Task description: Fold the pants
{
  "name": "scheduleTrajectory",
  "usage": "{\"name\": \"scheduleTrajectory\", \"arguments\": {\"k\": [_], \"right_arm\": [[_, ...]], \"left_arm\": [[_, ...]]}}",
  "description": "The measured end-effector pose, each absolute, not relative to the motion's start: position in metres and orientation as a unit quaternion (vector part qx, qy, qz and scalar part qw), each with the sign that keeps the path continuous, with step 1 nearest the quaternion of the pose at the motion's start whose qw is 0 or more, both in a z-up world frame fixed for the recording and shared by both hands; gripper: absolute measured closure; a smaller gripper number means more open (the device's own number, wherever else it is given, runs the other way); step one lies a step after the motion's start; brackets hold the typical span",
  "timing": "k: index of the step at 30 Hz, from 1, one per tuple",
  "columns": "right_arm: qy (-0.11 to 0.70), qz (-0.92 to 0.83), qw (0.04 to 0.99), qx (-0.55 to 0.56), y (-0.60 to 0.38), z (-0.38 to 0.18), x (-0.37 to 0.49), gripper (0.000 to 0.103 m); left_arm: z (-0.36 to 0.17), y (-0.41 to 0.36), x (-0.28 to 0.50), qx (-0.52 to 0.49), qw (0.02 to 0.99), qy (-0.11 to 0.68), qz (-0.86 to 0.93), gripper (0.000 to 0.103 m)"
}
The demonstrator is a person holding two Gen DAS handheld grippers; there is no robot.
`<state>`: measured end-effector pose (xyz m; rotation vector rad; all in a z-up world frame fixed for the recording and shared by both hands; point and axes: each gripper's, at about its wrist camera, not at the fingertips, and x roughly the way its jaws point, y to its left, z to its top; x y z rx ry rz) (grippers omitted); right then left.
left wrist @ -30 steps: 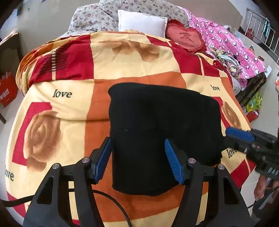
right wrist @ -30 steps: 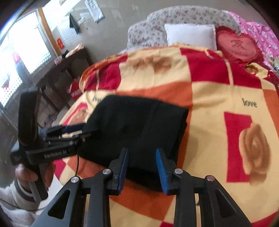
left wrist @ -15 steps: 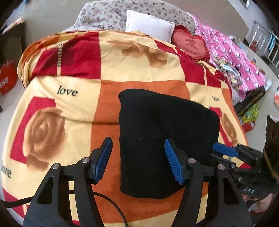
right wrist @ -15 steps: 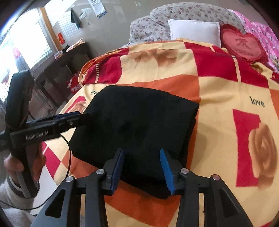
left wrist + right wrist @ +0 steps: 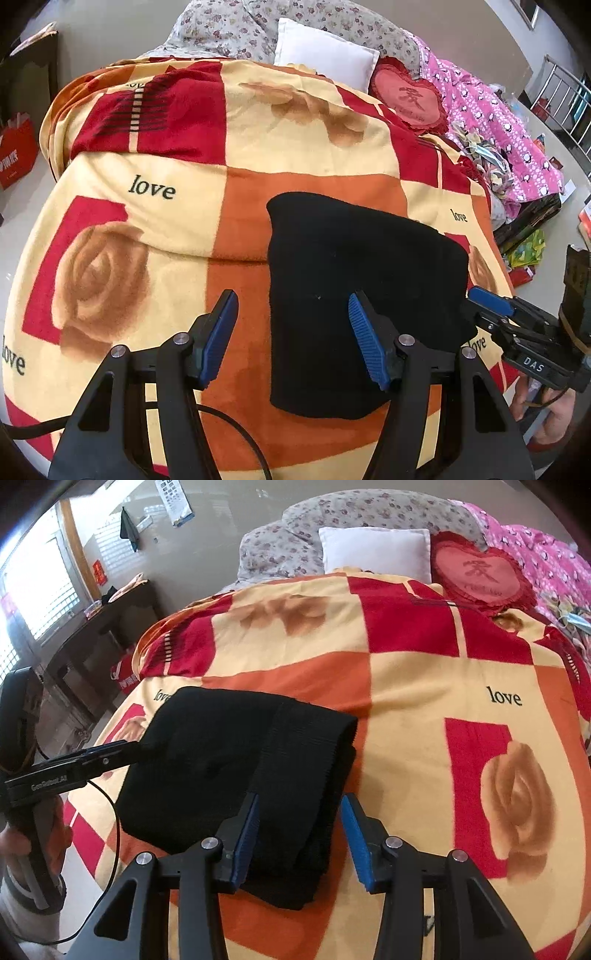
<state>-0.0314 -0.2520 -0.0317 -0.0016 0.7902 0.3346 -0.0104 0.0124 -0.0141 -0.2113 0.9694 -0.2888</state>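
The black pants (image 5: 354, 291) lie folded into a thick rectangle on the patterned blanket (image 5: 177, 147); they also show in the right wrist view (image 5: 236, 760), ribbed waistband on top. My left gripper (image 5: 291, 332) is open and empty over the stack's left edge. In the right wrist view it (image 5: 136, 744) reaches the stack's left corner. My right gripper (image 5: 299, 830) is open and empty, jaws either side of the waistband end. In the left wrist view it (image 5: 480, 306) sits at the stack's right edge.
A white pillow (image 5: 325, 55), a red heart cushion (image 5: 410, 99) and a pink quilt (image 5: 506, 122) lie at the bed's head. A dark desk (image 5: 96, 627) stands left of the bed. A cable (image 5: 110, 812) hangs from the left gripper.
Both grippers have drawn back a little from the folded pants and the right jaws have opened wider. The left gripper has shifted left. The stack lies still.
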Motion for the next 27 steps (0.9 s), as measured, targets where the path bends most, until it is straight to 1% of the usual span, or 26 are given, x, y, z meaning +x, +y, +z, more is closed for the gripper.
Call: {"name": "scheduleTrajectory", "arguments": {"k": [11, 14, 15, 16, 20, 22, 24, 27], "right_arm": [[0.396, 0.173, 0.902, 0.026, -0.256, -0.044, -0.022, 0.058], [0.399, 0.175, 0.9, 0.035, -0.258, -0.047, -0.019, 0.053], [0.399, 0.175, 0.899, 0.038, -0.259, -0.048, -0.017, 0.05], [0.401, 0.176, 0.898, 0.043, -0.26, -0.05, -0.015, 0.049], [0.406, 0.188, 0.892, 0.063, -0.263, -0.053, -0.011, 0.048], [0.412, 0.201, 0.885, 0.081, -0.264, -0.057, -0.007, 0.048], [0.417, 0.209, 0.879, 0.101, -0.266, -0.061, -0.003, 0.048], [0.42, 0.216, 0.872, 0.129, -0.27, -0.066, 0.001, 0.046]], "left_arm": [[-0.02, -0.001, -0.005, -0.103, 0.857, 0.477, -0.164, 0.038], [-0.024, -0.003, -0.001, -0.104, 0.854, 0.482, -0.167, 0.038], [-0.025, -0.004, 0.0, -0.108, 0.852, 0.485, -0.169, 0.035], [-0.026, -0.004, 0.002, -0.11, 0.851, 0.485, -0.169, 0.033], [-0.032, -0.004, 0.007, -0.117, 0.847, 0.489, -0.173, 0.031], [-0.035, -0.004, 0.01, -0.122, 0.845, 0.49, -0.175, 0.028], [-0.039, -0.005, 0.012, -0.126, 0.841, 0.493, -0.18, 0.023], [-0.047, -0.009, 0.017, -0.132, 0.834, 0.502, -0.188, 0.02]]}}
